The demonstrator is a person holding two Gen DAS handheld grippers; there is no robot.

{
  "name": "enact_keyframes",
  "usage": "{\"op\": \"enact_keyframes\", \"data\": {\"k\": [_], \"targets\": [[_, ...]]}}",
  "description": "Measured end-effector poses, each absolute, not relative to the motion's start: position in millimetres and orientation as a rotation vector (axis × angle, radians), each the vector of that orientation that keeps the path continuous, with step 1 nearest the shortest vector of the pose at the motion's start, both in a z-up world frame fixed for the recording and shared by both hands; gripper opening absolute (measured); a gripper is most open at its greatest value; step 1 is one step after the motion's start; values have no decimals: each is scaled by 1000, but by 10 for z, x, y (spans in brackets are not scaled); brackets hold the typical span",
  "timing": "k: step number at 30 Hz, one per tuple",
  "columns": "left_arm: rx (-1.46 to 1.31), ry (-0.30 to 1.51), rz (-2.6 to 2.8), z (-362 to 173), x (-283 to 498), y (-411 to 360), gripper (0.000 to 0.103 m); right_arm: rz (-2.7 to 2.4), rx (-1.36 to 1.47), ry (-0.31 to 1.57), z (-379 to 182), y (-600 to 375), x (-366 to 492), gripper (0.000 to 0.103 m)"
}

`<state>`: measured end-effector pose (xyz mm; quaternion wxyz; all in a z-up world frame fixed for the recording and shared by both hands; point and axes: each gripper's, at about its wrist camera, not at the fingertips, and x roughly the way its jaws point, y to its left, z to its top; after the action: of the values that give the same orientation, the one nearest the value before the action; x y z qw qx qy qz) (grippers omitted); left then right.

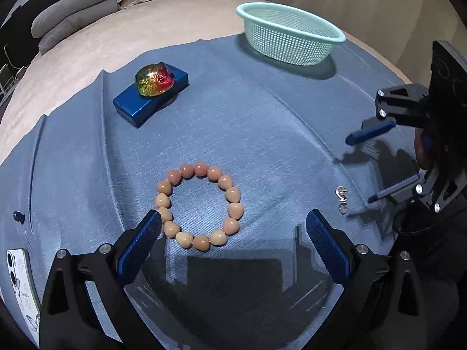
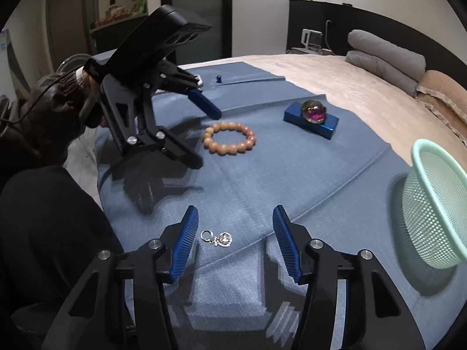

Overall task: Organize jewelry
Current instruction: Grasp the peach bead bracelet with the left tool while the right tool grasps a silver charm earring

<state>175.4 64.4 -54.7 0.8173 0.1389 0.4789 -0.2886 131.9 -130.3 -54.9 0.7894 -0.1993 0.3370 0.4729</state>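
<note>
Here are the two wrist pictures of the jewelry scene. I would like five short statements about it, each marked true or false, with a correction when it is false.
1. The bead bracelet lies flat on the blue cloth. True.
2. The green basket already holds the bracelet. False: no jewelry shows in it; the bracelet is on the cloth.
3. The right gripper is shut on the silver pendant. False: the pendant lies on the cloth between its fingers, untouched.
4. The iridescent ornament rests on the blue box. True.
5. The left gripper holds the blue box. False: it is open, empty, near the bracelet.
</note>
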Motion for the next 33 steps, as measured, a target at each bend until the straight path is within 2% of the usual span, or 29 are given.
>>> {"op": "enact_keyframes", "data": {"k": [2,6,7,8,9,10,11,13,20,21,22,33], "targets": [[293,1037,-596,-636,1808,648,97,1041,-456,760,-687,-1237,1301,39],[313,1049,-562,-723,1814,629,92,1023,-499,736,-854,-1209,1242,34],[316,1052,-550,-723,1821,621,89,1009,-495,733,-861,-1218,1238,30],[311,1055,-540,-704,1831,614,84,997,-495,729,-863,-1221,1239,19],[300,1057,-532,-686,1850,620,79,996,-492,730,-862,-1222,1245,17],[286,1060,-528,-661,1876,630,68,994,-494,729,-860,-1226,1239,17],[272,1062,-528,-633,1899,641,50,991,-499,728,-857,-1224,1236,17],[249,1069,-548,-583,1937,640,24,989,-498,731,-829,-1239,1237,16],[307,1059,-606,-505,1859,428,24,973,-446,722,-684,-1420,1215,11],[313,1052,-614,-481,1844,394,18,964,-445,721,-655,-1457,1215,11],[310,1050,-627,-450,1837,375,1,957,-444,721,-634,-1477,1227,11],[332,1018,-631,-243,1752,358,1,887,-430,683,-401,-1727,1199,11]]}}
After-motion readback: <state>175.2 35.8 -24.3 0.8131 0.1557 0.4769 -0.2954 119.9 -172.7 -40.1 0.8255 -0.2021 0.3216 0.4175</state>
